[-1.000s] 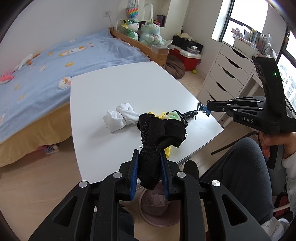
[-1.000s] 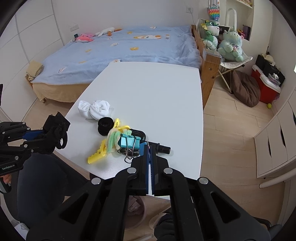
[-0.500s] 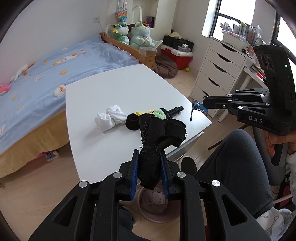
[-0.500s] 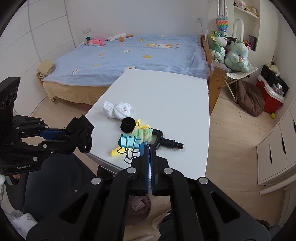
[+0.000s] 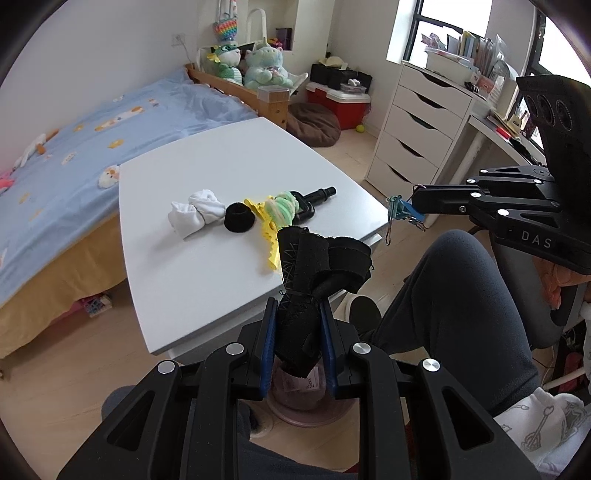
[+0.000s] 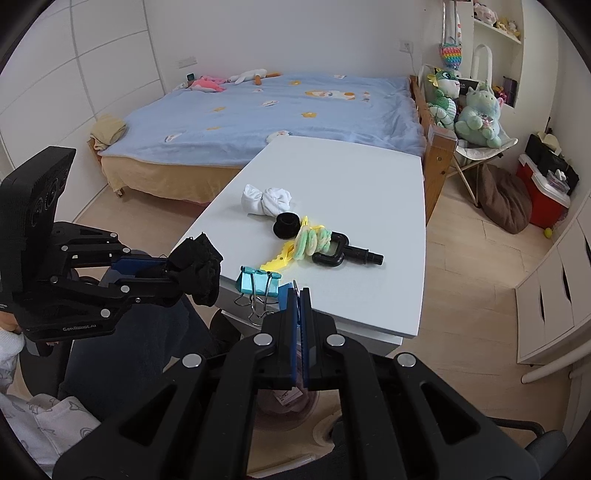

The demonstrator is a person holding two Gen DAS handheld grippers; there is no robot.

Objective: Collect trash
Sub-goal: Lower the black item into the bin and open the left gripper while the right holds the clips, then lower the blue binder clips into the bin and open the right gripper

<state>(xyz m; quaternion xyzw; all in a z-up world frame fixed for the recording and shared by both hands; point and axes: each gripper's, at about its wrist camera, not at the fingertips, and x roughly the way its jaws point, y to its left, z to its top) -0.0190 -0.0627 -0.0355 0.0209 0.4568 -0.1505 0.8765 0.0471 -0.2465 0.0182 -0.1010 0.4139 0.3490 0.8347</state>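
Your room's lit by soft, even daylight from the window, which blows out white. The table looks bright with only faint shadows. Both views are sharp, but fisheye bends the edges hard and the corners go black.

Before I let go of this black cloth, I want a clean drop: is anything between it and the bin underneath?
Nothing visible is in the way. The left gripper holds the black cloth off the white table's near edge, and the pink bin shows directly beneath, between the fingers. The person's knee sits to the right, clear of the drop.
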